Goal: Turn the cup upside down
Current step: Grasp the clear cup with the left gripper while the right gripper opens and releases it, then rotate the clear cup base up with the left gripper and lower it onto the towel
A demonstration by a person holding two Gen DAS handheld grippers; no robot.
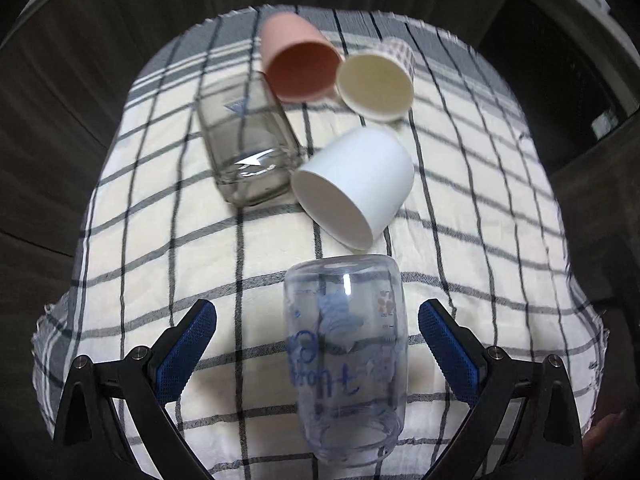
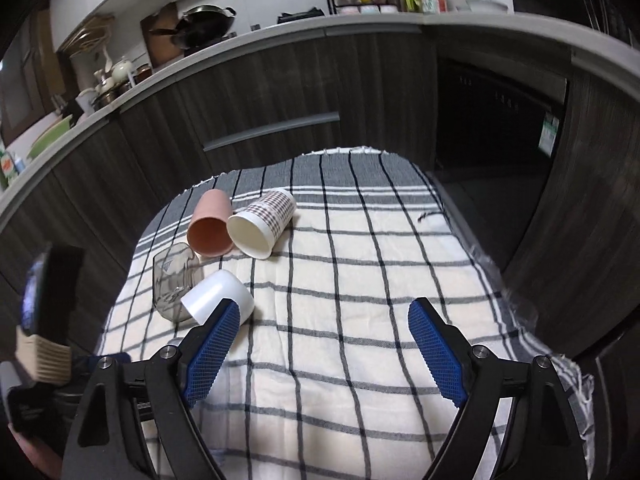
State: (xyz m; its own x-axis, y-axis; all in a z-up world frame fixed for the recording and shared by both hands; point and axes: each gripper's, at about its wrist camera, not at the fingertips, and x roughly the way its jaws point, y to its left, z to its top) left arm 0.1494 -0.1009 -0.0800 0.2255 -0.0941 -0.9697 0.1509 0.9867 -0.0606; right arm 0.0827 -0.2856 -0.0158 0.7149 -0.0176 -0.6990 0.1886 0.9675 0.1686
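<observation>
A clear plastic cup with blue print stands upside down on the checked cloth, between the wide-apart fingers of my open left gripper, touching neither. Beyond it several cups lie on their sides: a white cup, a smoky glass tumbler, a pink cup and a plaid paper cup. My right gripper is open and empty over the cloth, to the right of the cups. The clear cup is out of the right wrist view.
The cloth covers a small table with drops on all sides. Dark wood cabinets with a grey handle stand behind it. A kitchen counter above holds pans and jars. Part of the left gripper's body shows at the left edge.
</observation>
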